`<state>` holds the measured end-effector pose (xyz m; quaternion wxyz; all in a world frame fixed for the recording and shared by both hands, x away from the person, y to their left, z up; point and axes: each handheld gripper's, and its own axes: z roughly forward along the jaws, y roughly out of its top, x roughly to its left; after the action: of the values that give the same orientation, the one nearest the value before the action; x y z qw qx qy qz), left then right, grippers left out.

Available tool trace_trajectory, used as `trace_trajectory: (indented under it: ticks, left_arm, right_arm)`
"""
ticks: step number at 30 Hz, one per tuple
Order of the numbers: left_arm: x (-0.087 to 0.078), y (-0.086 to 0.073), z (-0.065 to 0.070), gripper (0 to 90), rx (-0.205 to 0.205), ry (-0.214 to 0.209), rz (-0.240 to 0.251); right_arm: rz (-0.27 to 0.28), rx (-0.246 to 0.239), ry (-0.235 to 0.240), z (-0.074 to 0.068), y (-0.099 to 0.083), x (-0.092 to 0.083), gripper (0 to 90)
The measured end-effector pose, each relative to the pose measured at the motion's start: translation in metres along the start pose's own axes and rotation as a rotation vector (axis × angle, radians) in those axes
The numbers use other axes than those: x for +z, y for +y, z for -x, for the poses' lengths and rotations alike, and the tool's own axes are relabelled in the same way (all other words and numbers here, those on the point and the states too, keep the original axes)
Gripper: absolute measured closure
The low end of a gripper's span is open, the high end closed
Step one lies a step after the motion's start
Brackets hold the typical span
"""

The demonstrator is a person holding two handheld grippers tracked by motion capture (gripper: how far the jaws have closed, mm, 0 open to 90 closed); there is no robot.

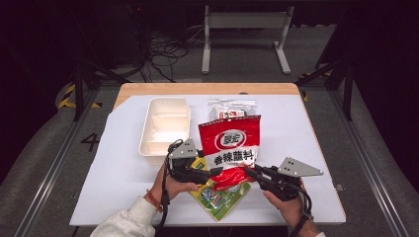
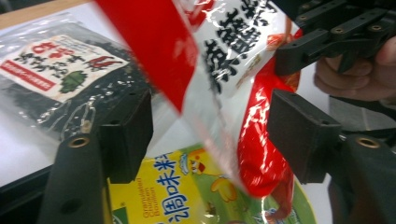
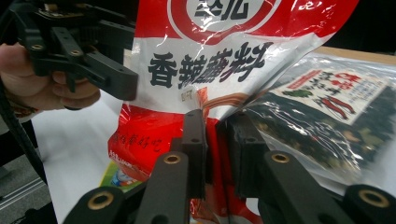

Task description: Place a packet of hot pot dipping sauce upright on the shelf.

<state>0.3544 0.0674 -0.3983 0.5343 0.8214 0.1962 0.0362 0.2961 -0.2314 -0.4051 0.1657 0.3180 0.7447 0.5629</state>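
Note:
A red and white seasoning packet (image 1: 230,140) stands upright over the middle of the table. My right gripper (image 1: 247,170) is shut on its lower edge, and in the right gripper view the two jaws (image 3: 219,140) pinch the red foil (image 3: 205,65). My left gripper (image 1: 215,171) reaches in from the left at the packet's lower left corner. In the left gripper view its jaws (image 2: 212,135) stand wide apart with the packet (image 2: 219,51) hanging between them, unclamped. A yellow and green packet (image 1: 222,197) lies flat underneath.
A clear bag of dark dried contents (image 1: 232,106) lies behind the red packet. A white compartment tray (image 1: 146,126) sits at the back left on the white sheet (image 1: 118,173). The table's front edge runs close below both hands.

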Motion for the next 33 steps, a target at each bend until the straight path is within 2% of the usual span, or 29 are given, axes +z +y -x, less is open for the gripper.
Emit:
trace_trajectory:
  ticks: [4, 7, 8, 11, 15, 20, 21, 23, 26, 28, 29, 30, 33]
  left_arm:
    - [0.001, -0.001, 0.001, 38.2, 0.007, -0.016, -0.005]
    - [0.000, -0.002, 0.001, 50.6, 0.024, -0.031, 0.004]
    - [-0.001, -0.002, 0.000, 57.1, 0.034, -0.029, 0.004]
    - [-0.004, -0.003, -0.003, 70.4, 0.028, -0.021, 0.016]
    - [-0.009, -0.004, -0.003, 82.2, 0.044, -0.012, 0.031]
    - [-0.014, -0.002, 0.002, 85.4, 0.090, -0.006, 0.032]
    - [-0.015, -0.001, 0.002, 85.6, 0.096, -0.003, 0.033]
    - [-0.018, -0.001, 0.001, 85.9, 0.104, 0.012, 0.035]
    - [-0.022, -0.001, -0.001, 86.2, 0.104, 0.013, 0.049]
    - [-0.024, -0.001, -0.002, 86.5, 0.104, 0.011, 0.053]
    - [-0.026, -0.001, -0.001, 86.6, 0.119, 0.024, 0.047]
    - [-0.026, -0.001, -0.001, 86.8, 0.116, 0.021, 0.053]
    - [-0.027, -0.002, -0.002, 87.0, 0.122, 0.015, 0.054]
  right_arm:
    - [0.003, -0.011, 0.016, -0.009, 0.002, 0.011, 78.1]
    - [0.005, -0.028, 0.027, -0.016, 0.003, 0.020, 78.0]
    - [0.004, -0.030, 0.031, -0.017, 0.003, 0.021, 78.0]
    - [-0.001, -0.033, 0.026, -0.019, 0.003, 0.026, 77.7]
    - [-0.013, -0.036, 0.019, -0.021, 0.002, 0.030, 76.0]
    - [-0.028, -0.025, 0.031, -0.020, 0.001, 0.031, 71.7]
    - [-0.032, -0.025, 0.030, -0.020, 0.001, 0.031, 69.6]
    - [-0.033, -0.008, 0.009, -0.019, 0.000, 0.030, 59.7]
    - [-0.027, 0.009, 0.014, -0.014, 0.000, 0.026, 55.8]
    - [-0.030, 0.014, 0.007, -0.012, 0.001, 0.023, 49.0]
    - [-0.032, 0.002, 0.011, -0.010, 0.001, 0.021, 50.7]
    - [-0.031, -0.011, 0.020, -0.010, 0.001, 0.019, 50.4]
    - [-0.023, -0.009, 0.023, -0.008, 0.002, 0.017, 48.4]
